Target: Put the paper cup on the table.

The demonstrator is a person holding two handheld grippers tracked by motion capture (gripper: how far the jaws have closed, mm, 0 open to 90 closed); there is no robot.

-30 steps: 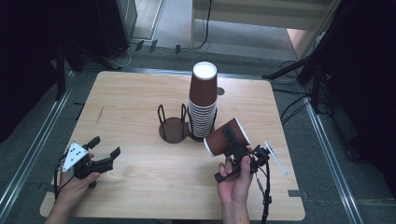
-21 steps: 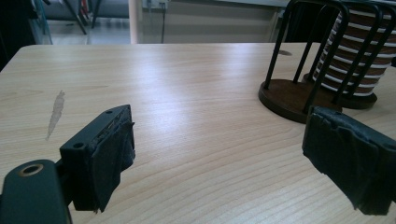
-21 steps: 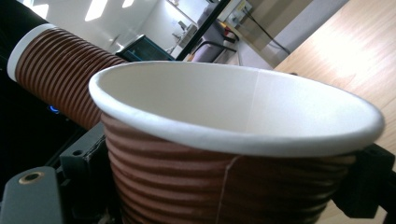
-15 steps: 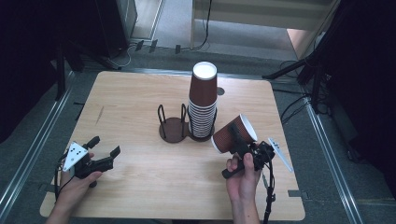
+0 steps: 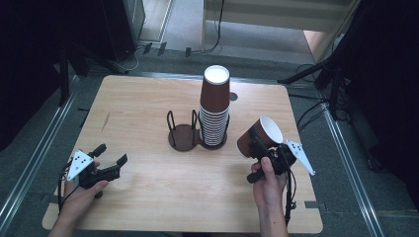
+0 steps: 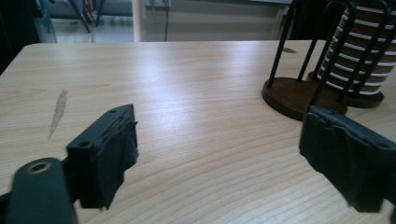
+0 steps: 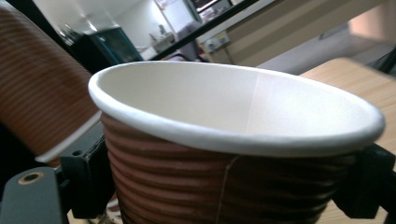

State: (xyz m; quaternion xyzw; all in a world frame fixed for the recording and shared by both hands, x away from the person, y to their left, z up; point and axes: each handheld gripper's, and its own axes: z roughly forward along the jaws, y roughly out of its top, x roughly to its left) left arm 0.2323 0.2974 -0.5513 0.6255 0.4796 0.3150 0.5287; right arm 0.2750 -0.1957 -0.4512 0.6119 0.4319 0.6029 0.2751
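One brown cup (image 5: pixel 260 134), clamped in the right gripper (image 5: pixel 256 143), has drawn clear right of the stack (image 5: pixel 214 111); left gripper (image 5: pixel 109 159), empty, has been narrowing, jaws apart.

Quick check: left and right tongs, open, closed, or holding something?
Left tongs: open, nothing between the jaws, which have just been closing.
Right tongs: closed on the brown paper cup, held tilted.

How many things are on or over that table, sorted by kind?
Stack of cups: 1
Single cup, held in the right gripper: 1
Round wire holders: 2, one bare, one under the stack
Grippers, counting the left gripper: 2
Total: 6
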